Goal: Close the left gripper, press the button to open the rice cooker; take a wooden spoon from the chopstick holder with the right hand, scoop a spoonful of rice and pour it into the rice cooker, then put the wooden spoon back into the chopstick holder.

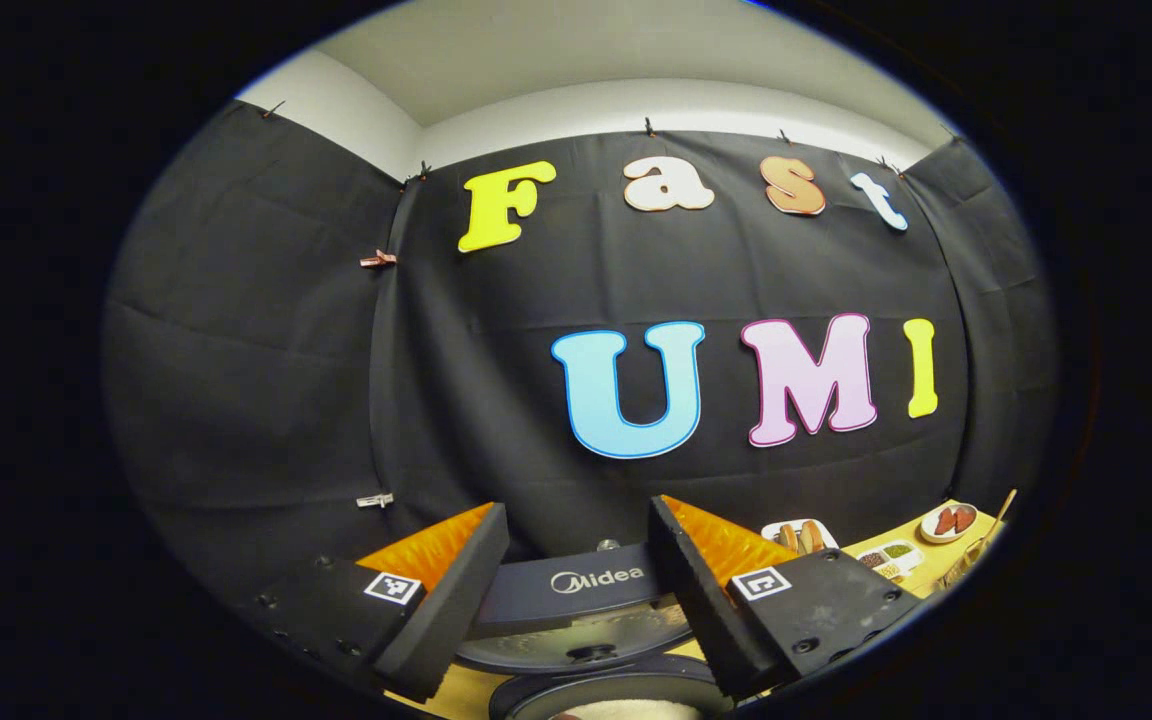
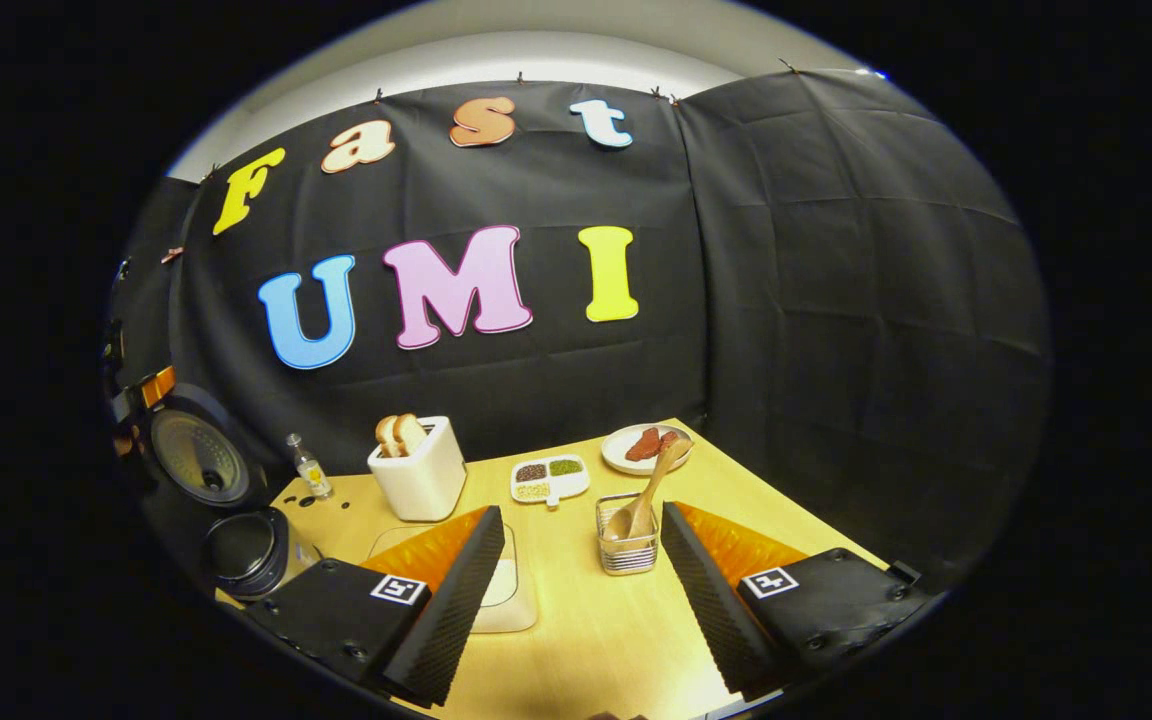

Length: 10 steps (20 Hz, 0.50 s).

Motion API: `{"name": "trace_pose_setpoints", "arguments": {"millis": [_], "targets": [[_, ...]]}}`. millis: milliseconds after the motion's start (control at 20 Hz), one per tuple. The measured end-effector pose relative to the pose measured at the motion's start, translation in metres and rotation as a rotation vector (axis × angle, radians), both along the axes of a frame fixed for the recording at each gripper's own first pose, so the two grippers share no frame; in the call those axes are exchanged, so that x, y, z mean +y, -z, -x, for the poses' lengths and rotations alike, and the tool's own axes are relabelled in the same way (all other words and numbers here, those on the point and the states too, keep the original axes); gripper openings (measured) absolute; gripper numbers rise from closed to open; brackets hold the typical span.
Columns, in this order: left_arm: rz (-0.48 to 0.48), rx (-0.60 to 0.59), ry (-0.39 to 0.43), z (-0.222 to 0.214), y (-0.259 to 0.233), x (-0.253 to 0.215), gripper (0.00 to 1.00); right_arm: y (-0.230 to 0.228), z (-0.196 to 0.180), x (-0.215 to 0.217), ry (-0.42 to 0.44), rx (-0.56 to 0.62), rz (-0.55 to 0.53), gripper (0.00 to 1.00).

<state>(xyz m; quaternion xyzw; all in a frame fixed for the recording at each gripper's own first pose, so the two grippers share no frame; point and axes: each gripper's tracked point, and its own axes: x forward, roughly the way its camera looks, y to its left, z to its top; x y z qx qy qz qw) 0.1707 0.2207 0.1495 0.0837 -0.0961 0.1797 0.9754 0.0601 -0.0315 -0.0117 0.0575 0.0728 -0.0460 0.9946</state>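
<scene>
Two grippers: both with jaws spread wide and nothing held between them.
Landmark: the mesh metal chopstick holder on the light wooden table; places below are given from it.
Rice cooker: the dark round rice cooker stands far to the left of the holder, at the table's left edge, with its lid already raised upright and the inner pot open to the top.
Left gripper: hangs directly over the cooker, fingers either side of the raised lid's dark front panel, well apart from the holder.
Toaster: a white toaster with bread slices sits left of and behind the holder.
Grain dish: a small white three-part dish of grains lies just behind the holder.
Wooden spoon: stands in the holder, bowl down, long handle leaning up and to the right.
Right gripper: the nearer hand; the holder lies ahead between its spread fingers, closer to the right finger, apart from both.
Judgement: opening looks done; the next step is likely a forward reach to pinch the tilted handle.
View difference: the left gripper view looks down into the cooker's rim; the right gripper view lays out the holder, spoon and cooker together.
</scene>
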Motion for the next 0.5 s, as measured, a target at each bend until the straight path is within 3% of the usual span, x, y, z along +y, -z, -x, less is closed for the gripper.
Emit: {"name": "trace_pose_setpoints", "arguments": {"millis": [250,500], "targets": [[0.052,0.081,0.009,0.01,0.012,-0.01,0.96,-0.019,0.013,0.02,-0.062,-0.048,0.062,0.98],[0.143,0.189,-0.006,0.039,0.041,-0.032,0.97,-0.011,0.011,0.031,-0.107,-0.026,0.011,0.98]]}}
